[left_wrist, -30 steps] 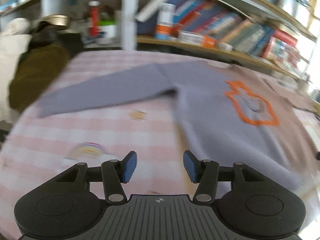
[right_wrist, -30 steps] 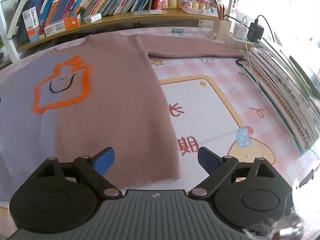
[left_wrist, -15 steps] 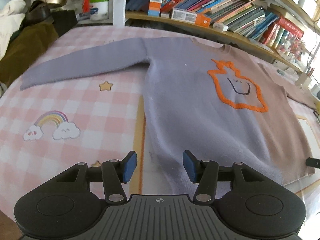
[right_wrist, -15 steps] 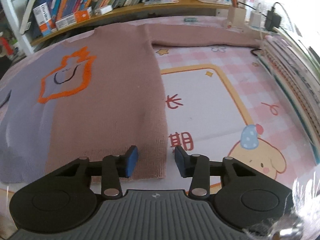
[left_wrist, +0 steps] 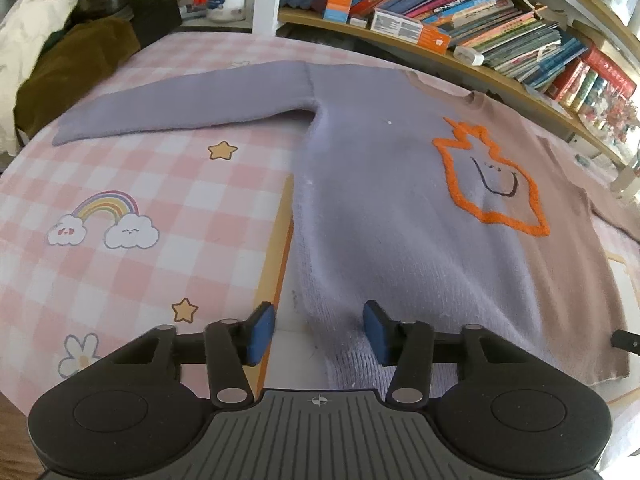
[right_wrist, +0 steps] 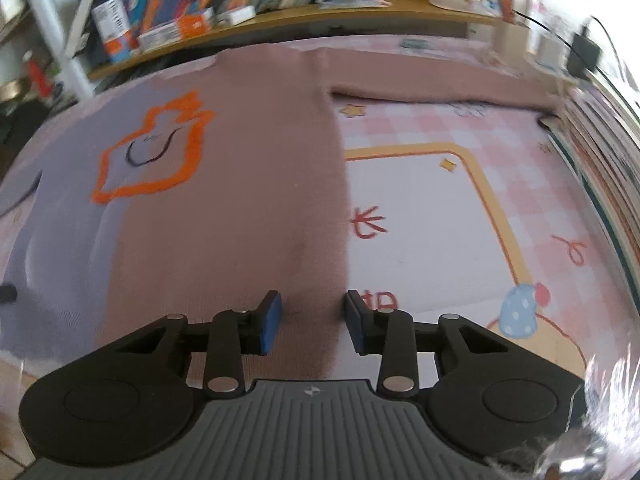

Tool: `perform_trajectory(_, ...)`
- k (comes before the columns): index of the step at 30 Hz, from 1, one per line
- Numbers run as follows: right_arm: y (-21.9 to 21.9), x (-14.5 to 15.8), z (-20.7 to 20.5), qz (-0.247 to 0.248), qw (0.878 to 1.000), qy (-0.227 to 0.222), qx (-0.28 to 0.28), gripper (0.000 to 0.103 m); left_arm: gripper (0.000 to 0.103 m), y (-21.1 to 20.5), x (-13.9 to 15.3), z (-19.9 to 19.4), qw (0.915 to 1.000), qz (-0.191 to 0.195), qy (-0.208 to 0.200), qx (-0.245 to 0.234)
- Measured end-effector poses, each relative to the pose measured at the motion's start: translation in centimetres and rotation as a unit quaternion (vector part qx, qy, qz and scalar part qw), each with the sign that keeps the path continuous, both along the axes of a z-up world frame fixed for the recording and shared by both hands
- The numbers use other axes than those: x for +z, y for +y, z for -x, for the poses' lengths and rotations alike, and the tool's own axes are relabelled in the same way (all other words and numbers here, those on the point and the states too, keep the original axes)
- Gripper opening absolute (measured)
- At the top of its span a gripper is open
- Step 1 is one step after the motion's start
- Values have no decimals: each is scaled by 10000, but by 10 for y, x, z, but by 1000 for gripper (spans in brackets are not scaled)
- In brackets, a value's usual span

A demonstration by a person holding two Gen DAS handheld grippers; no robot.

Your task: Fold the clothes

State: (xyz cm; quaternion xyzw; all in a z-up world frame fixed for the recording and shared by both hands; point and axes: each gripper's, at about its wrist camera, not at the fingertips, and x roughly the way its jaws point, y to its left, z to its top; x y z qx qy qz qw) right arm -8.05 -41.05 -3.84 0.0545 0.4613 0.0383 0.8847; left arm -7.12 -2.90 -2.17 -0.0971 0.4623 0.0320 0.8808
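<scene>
A knit sweater (left_wrist: 380, 200), lavender on one half and dusty pink on the other (right_wrist: 240, 200), lies flat and face up on a pink checked tablecloth (left_wrist: 140, 160). An orange outlined figure (left_wrist: 492, 184) marks its chest. Both sleeves are spread out: the lavender one (left_wrist: 180, 104) to the left, the pink one (right_wrist: 440, 80) to the right. My left gripper (left_wrist: 318, 332) is down at the lavender hem corner, jaws closing, fabric between them, the left pad over bare cloth. My right gripper (right_wrist: 312, 320) straddles the pink hem corner, jaws closing over a slight crease.
A low shelf of books (left_wrist: 460, 20) runs along the table's far edge. A pile of brown and white clothes (left_wrist: 68, 68) sits at the far left. A stack of books (right_wrist: 608, 152) and a charger with cable (right_wrist: 584, 48) line the right side.
Both grippers have come down and in onto the sweater's lower hem corners. The right jaws have narrowed from wide apart, and the left jaws have narrowed a little.
</scene>
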Motion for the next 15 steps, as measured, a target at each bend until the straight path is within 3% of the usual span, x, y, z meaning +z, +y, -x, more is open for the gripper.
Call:
perform_trajectory(1, 2, 0, 0, 27, 10000, -4, 61, 28, 32, 0, 0, 0, 10000, -10, -2, 49)
perform_trajectory(3, 6, 0, 0, 21, 9996, -15, 273, 11, 15, 1, 0, -1, 9999, 21, -2, 130)
perform_trajectory(5, 9, 1, -1, 95, 9992, -21, 377, 10, 5, 3, 0, -2, 9997, 191, 19, 165)
perform_trajectory(7, 6, 12, 1, -60, 9993, -237, 275, 9, 4, 6, 4, -2, 9992, 348, -13, 199)
perform_trajectory(12, 0, 59, 14, -373, 9929, -1100, 247, 9, 4, 4, 47, 11, 9952, 420, -858, 220)
perform_trajectory(15, -3, 46, 9, -292, 9972, -668, 189, 9, 4, 11, 33, 10, 9966, 487, -596, 306)
